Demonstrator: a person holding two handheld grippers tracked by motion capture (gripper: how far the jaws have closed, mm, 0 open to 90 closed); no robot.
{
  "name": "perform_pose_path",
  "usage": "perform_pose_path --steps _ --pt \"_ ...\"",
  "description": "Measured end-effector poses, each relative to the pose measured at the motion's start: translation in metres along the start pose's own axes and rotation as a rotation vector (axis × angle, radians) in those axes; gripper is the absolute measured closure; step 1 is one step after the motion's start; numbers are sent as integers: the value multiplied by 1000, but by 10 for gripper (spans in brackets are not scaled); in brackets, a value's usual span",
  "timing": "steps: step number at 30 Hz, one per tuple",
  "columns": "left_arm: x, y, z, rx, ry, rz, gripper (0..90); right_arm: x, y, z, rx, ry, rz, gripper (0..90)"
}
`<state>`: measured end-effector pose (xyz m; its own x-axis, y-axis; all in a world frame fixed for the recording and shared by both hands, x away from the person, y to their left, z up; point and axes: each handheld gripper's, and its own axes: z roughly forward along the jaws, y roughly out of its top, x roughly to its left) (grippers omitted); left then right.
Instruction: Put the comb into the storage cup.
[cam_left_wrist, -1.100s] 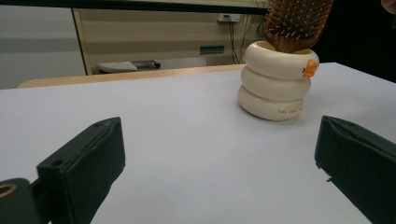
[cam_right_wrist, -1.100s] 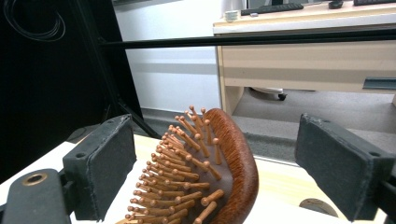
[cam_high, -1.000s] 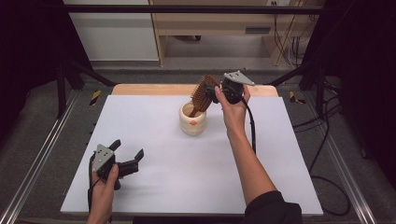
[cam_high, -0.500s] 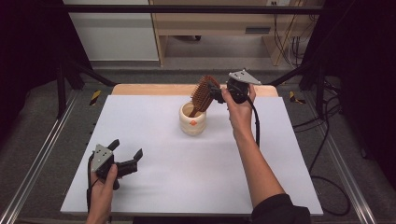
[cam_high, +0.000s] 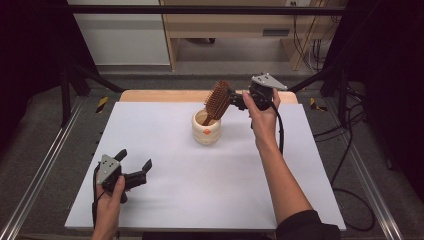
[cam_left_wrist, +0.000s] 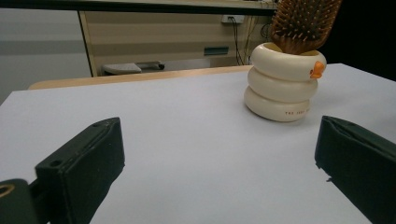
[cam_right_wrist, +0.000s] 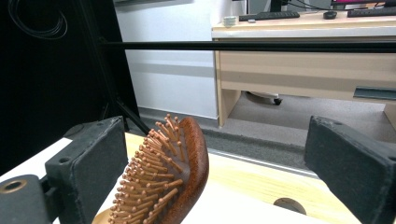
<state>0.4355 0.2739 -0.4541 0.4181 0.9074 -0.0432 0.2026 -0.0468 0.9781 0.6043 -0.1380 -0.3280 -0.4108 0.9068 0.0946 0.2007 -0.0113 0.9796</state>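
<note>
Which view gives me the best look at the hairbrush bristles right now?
The right gripper view: the hairbrush head sits close between the open jaws, bristles sharp. The high view shows the whole brush leaning in the cup, small. The left gripper view crops its head.

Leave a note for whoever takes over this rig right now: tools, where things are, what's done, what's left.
Right tool: open, jaws either side of the hairbrush head, not gripping.
Left tool: open, idle at the near left of the white table.
Hairbrush stands handle-down, leaning in the cream ringed cup.
Done: brush is in the cup.
Left: probably just draw the right tool away.
</note>
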Motion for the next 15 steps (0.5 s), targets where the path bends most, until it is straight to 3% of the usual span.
perform_pose_path --steps 15 --pt "2 0 -1 0 7 11 15 -11 6 -13 -5 19 -10 44"
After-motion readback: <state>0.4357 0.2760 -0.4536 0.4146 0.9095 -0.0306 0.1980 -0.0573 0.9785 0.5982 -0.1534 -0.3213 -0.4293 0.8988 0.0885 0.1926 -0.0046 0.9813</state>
